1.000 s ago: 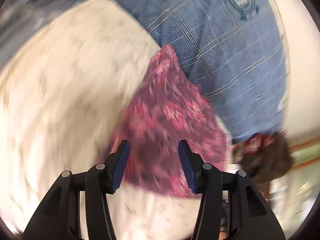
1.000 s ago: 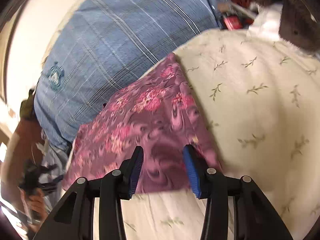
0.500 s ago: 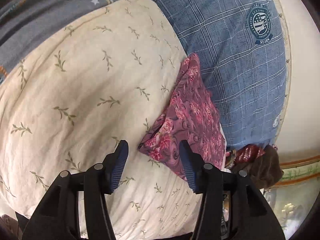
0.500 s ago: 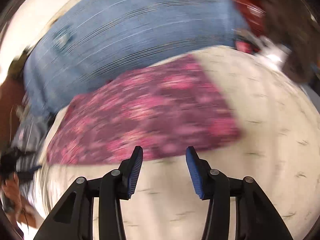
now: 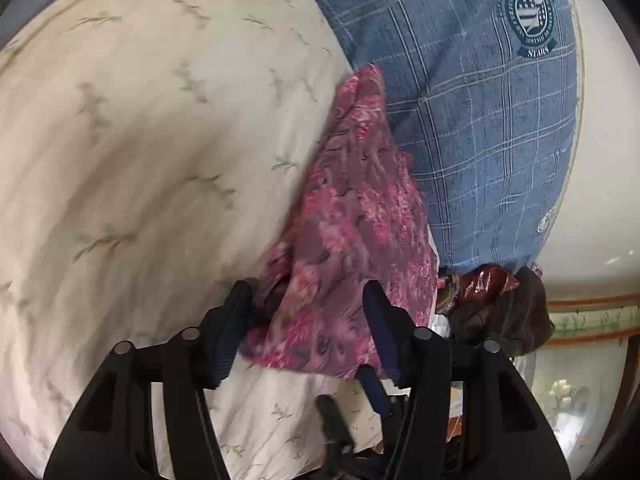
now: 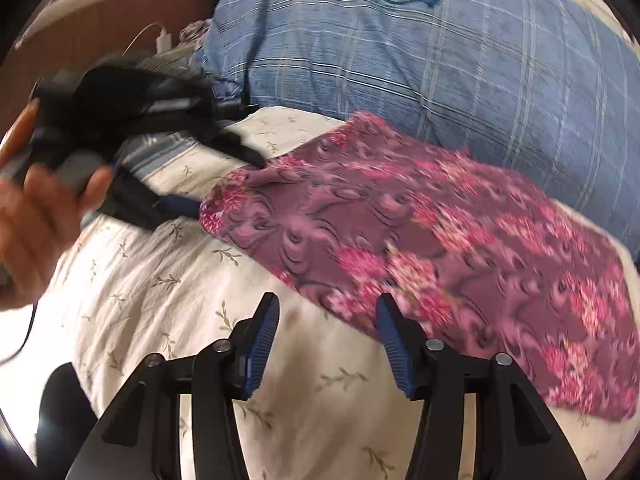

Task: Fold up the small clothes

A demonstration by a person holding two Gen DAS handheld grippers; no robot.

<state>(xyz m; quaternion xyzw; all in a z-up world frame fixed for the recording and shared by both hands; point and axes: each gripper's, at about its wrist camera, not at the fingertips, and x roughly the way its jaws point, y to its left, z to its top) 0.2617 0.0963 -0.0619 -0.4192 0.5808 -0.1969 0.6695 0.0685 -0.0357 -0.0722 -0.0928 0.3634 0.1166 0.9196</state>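
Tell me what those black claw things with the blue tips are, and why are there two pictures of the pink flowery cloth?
Those claws are grippers, simple two-finger tongs that a person squeezes by hand. Each carries a tiny camera looking out along its fingers, so each picture is one gripper's own view.

In the left camera's picture, the left gripper has its jaws open around a corner of the pink flowery cloth; it is not pinching yet. In the right camera's picture, the right gripper is open too, above the cream bedsheet beside the cloth's edge. At the far left there you can see the person's hand holding the other gripper.

The cloth lies on the sheet, against a blue checked pillow. Nothing is held.
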